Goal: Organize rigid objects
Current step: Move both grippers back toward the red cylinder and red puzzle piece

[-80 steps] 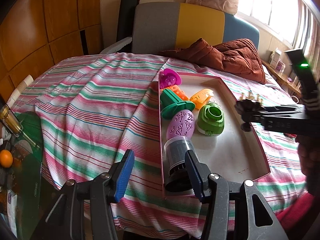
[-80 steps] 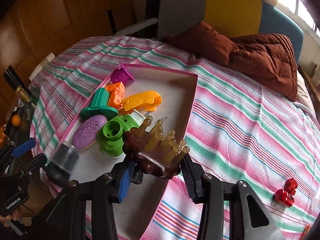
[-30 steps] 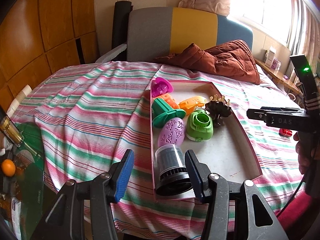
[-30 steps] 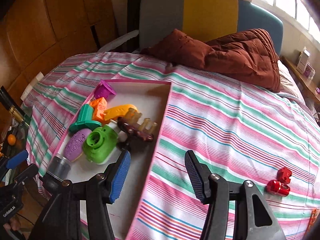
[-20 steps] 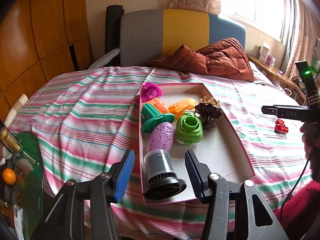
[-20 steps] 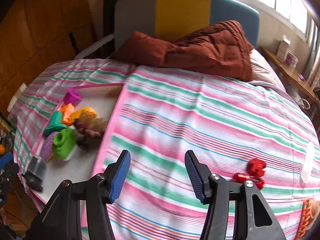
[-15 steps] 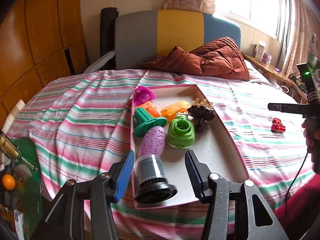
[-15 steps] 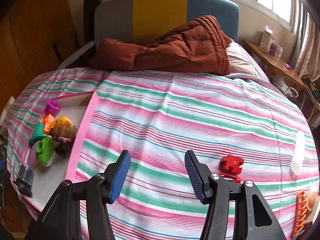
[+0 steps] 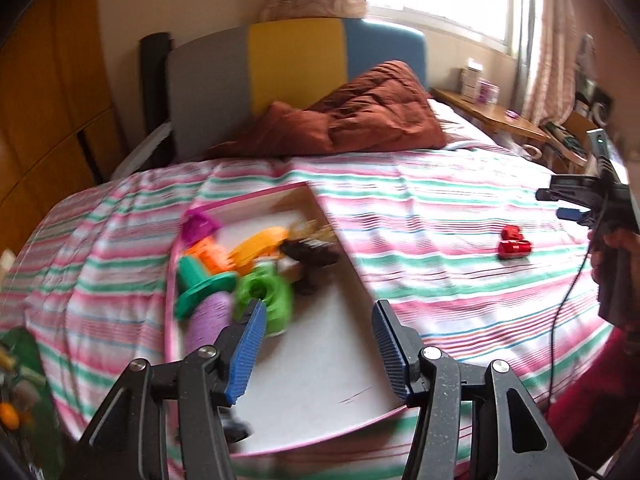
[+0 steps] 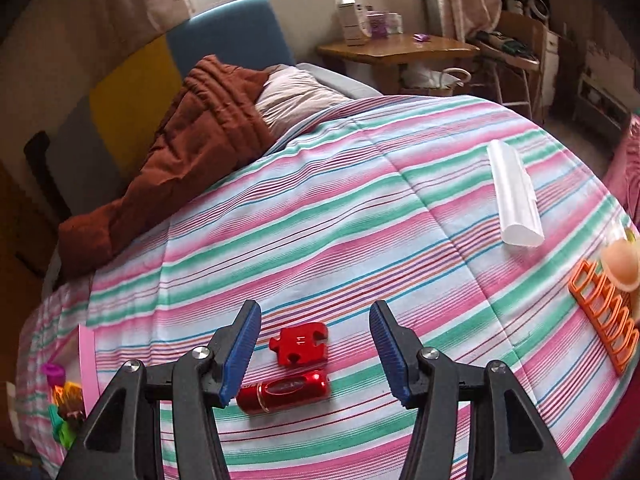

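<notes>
A bed covered in a striped sheet [image 10: 360,216] of pink, green and white fills both views; a rust-brown quilt [image 9: 360,116] is heaped at the head end, against a headboard [image 9: 296,64] panelled in grey, yellow and blue. On the sheet, seen from the left wrist, lies a shallow pink-edged tray [image 9: 332,364]; its far left part holds a cluster of plastic items, blurred, among them a green piece [image 9: 266,294], a teal piece [image 9: 200,284], a lilac piece [image 9: 210,312], orange pieces [image 9: 256,248], a magenta piece [image 9: 198,224] and a dark brown piece [image 9: 310,258]; the near right part of the tray floor is bare.

Well apart from the tray, out on the sheet, remain loose items: a white elongated case [image 10: 514,194] and an orange rack [image 10: 604,316] with a peach-coloured round object [image 10: 620,262] at its far end; a red cylinder [image 10: 284,391] lying on its side, and just beyond it a red puzzle piece [image 10: 299,343] marked 11.

The left gripper [image 9: 318,350] hovers over the tray; its jaws are opening and nothing is between them. The right gripper [image 10: 315,354] stands above the two red items, jaws apart and gripping nothing; the puzzle piece and cylinder appear in the gap between the blue pads [image 10: 242,350], both resting on the sheet. From the left wrist the right gripper shows at the frame's right edge, held in a hand [image 9: 612,256].
</notes>
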`<state>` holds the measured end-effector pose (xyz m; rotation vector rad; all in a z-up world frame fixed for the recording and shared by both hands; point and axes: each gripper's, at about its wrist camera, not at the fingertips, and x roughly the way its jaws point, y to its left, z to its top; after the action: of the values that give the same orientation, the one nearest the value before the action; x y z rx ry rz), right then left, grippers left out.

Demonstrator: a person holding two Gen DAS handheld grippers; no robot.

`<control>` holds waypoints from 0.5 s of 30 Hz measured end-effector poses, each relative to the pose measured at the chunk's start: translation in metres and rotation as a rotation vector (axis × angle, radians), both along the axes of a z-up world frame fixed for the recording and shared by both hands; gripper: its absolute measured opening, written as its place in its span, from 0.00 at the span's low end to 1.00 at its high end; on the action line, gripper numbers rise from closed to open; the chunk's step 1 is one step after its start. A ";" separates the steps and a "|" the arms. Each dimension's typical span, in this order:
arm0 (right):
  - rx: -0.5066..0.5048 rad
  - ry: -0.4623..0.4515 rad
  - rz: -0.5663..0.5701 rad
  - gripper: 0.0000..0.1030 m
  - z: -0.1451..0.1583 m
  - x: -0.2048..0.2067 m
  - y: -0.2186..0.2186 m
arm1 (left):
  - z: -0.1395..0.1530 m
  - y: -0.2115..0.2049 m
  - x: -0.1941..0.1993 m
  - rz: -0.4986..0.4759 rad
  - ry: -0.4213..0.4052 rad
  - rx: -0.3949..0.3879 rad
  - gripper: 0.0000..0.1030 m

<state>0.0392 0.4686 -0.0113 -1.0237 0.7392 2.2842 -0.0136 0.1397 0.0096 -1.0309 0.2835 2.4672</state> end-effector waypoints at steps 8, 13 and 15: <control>-0.165 0.026 -0.150 0.55 -0.013 0.026 0.034 | -0.014 0.077 -0.010 -0.157 -0.107 0.022 0.54; -0.210 0.048 -0.170 0.55 -0.015 0.032 0.040 | -0.030 0.130 -0.018 -0.239 -0.210 0.044 0.55; -0.218 0.059 -0.165 0.55 -0.014 0.032 0.040 | -0.037 0.153 -0.023 -0.257 -0.246 0.052 0.63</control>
<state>0.0711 0.5088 -0.0254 -0.9542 1.0749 2.1336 -0.0364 0.2926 -0.0273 -1.1826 0.2531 2.0856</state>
